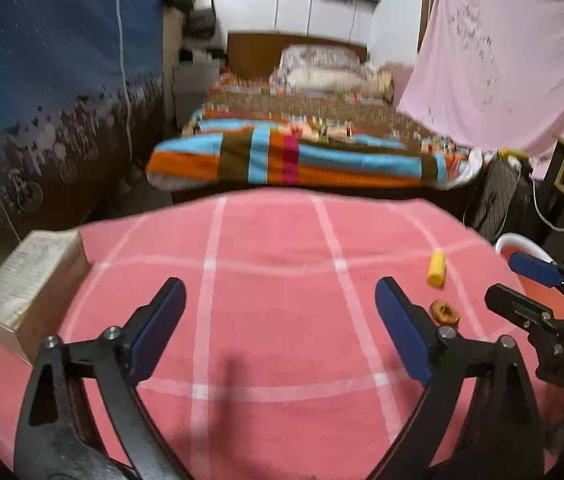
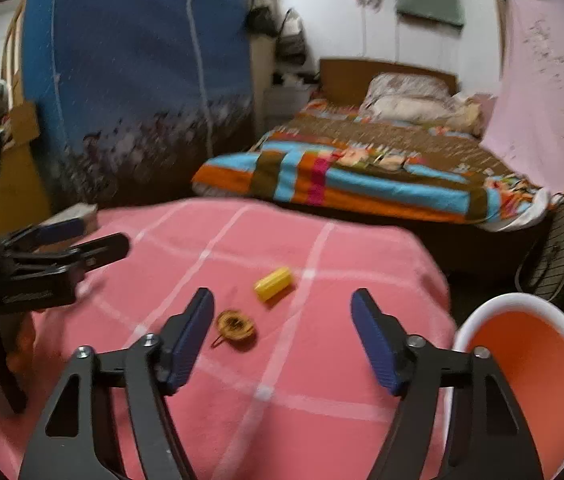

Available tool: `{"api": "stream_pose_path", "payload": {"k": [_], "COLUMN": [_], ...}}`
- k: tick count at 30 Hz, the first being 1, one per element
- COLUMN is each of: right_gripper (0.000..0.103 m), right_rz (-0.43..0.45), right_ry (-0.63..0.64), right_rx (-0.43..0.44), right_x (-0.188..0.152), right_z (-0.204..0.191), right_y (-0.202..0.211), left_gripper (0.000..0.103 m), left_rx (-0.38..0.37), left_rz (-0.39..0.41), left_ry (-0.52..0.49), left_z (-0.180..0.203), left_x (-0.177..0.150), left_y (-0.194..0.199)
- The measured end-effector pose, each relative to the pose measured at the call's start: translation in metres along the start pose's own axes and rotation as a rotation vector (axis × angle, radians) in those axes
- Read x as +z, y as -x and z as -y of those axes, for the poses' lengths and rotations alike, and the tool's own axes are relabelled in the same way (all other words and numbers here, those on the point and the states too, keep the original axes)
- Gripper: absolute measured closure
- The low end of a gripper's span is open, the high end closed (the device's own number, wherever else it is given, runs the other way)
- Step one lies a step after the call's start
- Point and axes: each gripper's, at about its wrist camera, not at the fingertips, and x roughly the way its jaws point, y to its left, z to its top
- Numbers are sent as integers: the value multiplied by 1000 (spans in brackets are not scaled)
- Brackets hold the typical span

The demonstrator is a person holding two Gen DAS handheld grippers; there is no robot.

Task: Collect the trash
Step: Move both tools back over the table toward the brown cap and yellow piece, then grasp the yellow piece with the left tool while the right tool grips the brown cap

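Observation:
A small yellow cylinder (image 1: 436, 268) and a brown round scrap (image 1: 445, 312) lie on the pink checked cloth (image 1: 274, 320). In the right wrist view the yellow cylinder (image 2: 273, 283) lies ahead and the brown scrap (image 2: 236, 325) sits beside my right gripper's left finger. An orange bin with a white rim (image 2: 530, 364) stands at the table's right edge; it also shows in the left wrist view (image 1: 538, 280). My left gripper (image 1: 280, 320) is open and empty above the cloth. My right gripper (image 2: 282, 332) is open and empty above the cloth.
A cardboard box (image 1: 34, 288) stands on the table's left side. A bed with a striped blanket (image 1: 294, 156) lies beyond the table. A blue fabric wardrobe (image 1: 50, 92) is on the left, a pink sheet (image 1: 506, 64) hangs on the right.

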Motion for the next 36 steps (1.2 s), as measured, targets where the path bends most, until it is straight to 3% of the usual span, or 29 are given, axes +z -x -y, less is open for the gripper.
{"api": "stream_pose_path", "payload": {"k": [3, 10, 13, 16, 26, 36], "right_gripper": [53, 60, 73, 75, 76, 76], "right_rz": [-59, -181, -190, -185, -145, -81], "right_ry": [16, 39, 42, 33, 17, -81], "right_rx": [39, 105, 124, 134, -4, -80], "right_x": [0, -2, -2, -2, -7, -13], "right_z": [-5, -15, -15, -13, 8, 48], "right_y": [-11, -35, -34, -33, -15, -3], "left_gripper": [34, 44, 47, 48, 53, 57], "left_rx": [-14, -38, -48, -61, -128, -276], "left_rz": [-59, -147, -164, -173, -207, -203], "left_ry": [8, 22, 18, 9, -49, -112], "left_z": [-3, -6, -5, -2, 20, 66], "left_x": [-2, -4, -3, -3, -3, 11], "left_y": [-10, -24, -26, -27, -34, -47]}}
